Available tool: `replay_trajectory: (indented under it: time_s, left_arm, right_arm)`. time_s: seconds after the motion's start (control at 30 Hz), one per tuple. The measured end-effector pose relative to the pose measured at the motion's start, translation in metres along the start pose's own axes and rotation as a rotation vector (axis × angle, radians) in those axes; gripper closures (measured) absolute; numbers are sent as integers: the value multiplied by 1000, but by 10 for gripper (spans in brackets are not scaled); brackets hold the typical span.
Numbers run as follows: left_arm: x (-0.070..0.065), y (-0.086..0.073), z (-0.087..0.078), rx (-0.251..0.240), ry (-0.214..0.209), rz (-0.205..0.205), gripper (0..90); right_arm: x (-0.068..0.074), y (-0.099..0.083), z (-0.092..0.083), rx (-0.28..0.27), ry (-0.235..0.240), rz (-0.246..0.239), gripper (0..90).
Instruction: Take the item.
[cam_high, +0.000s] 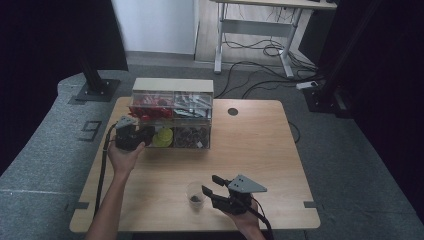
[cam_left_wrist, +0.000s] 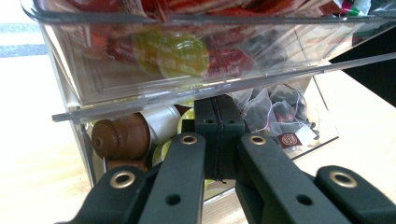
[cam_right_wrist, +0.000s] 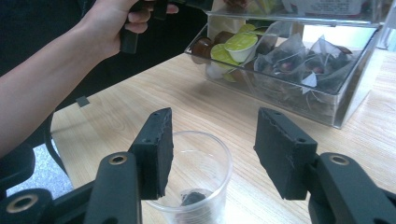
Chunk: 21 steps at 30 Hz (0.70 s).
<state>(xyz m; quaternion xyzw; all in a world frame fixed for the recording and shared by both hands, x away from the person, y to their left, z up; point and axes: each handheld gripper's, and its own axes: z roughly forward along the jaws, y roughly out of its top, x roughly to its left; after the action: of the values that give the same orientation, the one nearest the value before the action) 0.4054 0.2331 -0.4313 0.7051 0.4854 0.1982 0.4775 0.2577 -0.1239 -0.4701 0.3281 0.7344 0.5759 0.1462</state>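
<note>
A clear drawer organiser (cam_high: 172, 120) stands at the back left of the wooden table (cam_high: 260, 150), holding red packets above and capsules and tea bags (cam_left_wrist: 275, 112) below. My left gripper (cam_high: 149, 134) is at its lower left compartment; its jaws (cam_left_wrist: 216, 105) are shut flat together just under the upper drawer's front, next to a brown capsule (cam_left_wrist: 121, 137). Near the front edge a clear plastic cup (cam_high: 195, 195) holds a small dark item (cam_right_wrist: 191, 198). My right gripper (cam_high: 210, 186) straddles the cup (cam_right_wrist: 205, 154) with open jaws (cam_right_wrist: 212, 119), the pads apart from its rim.
A round cable hole (cam_high: 233, 111) lies in the table behind the organiser. Bare wood spreads to the right of the organiser and the cup. Beyond the table are a desk frame (cam_high: 255, 30) and cables on the grey floor.
</note>
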Motion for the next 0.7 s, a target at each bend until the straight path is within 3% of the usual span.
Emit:
replay_trajectory:
  time_s: [0.7]
  left_arm:
    - [-2,-10,-4,18,16,-9,888]
  right_arm:
    - [-18,0,-9,-18,-48,23,460]
